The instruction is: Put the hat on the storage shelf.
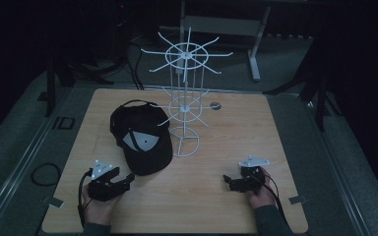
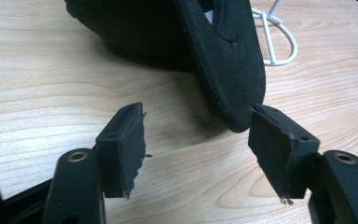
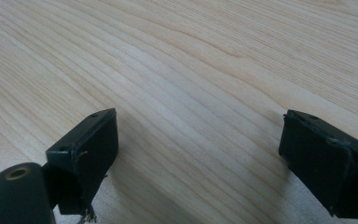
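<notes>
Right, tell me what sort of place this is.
Probably a lab or recording room, not a shop: a bare wooden table in a dark room, holding a black cap and an empty white wire rack.

Bare wooden tabletop [image 1: 202, 196] lies free between the left gripper [image 1: 126, 181] and right gripper [image 1: 228, 182]; farther off, a black fabric baseball cap [image 1: 141, 140] and white wire display rack [image 1: 184, 98] obstruct the centre.

No readable text, brand, number or label anywhere. Black cap [image 1: 140, 142] carries pale wedge-shaped patch [image 1: 139, 140] on front, small dark dot in it, no letters legible. Desk [image 1: 226, 147] surface bare wood grain, no markings.
</notes>
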A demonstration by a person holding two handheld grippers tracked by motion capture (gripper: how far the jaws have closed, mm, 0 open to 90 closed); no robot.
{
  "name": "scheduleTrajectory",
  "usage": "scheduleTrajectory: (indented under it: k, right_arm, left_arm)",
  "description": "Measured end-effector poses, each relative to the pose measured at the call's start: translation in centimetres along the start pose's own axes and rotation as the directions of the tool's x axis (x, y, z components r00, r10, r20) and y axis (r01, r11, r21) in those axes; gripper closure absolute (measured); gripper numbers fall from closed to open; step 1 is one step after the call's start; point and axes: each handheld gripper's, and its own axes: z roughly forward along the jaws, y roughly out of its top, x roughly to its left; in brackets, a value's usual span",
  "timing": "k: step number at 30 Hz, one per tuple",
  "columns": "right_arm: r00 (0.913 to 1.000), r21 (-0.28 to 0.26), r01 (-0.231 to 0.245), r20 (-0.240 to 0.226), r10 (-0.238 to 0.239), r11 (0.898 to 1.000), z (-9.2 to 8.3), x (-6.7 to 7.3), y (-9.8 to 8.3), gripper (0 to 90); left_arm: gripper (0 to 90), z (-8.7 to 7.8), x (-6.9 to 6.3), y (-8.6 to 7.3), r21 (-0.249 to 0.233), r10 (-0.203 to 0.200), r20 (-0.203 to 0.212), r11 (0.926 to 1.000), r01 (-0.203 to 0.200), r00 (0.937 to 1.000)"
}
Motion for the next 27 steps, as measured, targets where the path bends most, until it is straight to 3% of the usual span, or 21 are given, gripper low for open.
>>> scheduleTrajectory:
  k: [9, 15, 27]
  right_arm:
    - [1.0000, 0.000, 0.000, 0.000, 0.000, 1.000, 0.0, 0.0, 0.0, 11.7]
    - [1.0000, 0.000, 0.000, 0.000, 0.000, 1.000, 0.0, 0.0, 0.0, 11.7]
    - [1.0000, 0.000, 0.000, 0.000, 0.000, 1.000, 0.0, 0.0, 0.0, 11.7]
  left_arm:
    - [31.0, 0.0, 0.0, 0.0, 0.005, 0.008, 0.002, 1.0000, -0.008, 1.0000]
    - [30.0, 0.0, -0.1, 0.0, 0.011, 0.020, -0.019, 0.9997, -0.020, 0.9996]
    - [29.1, 0.1, -0.1, 1.0, 0.012, 0.029, 0.018, 0.9995, -0.029, 0.9994]
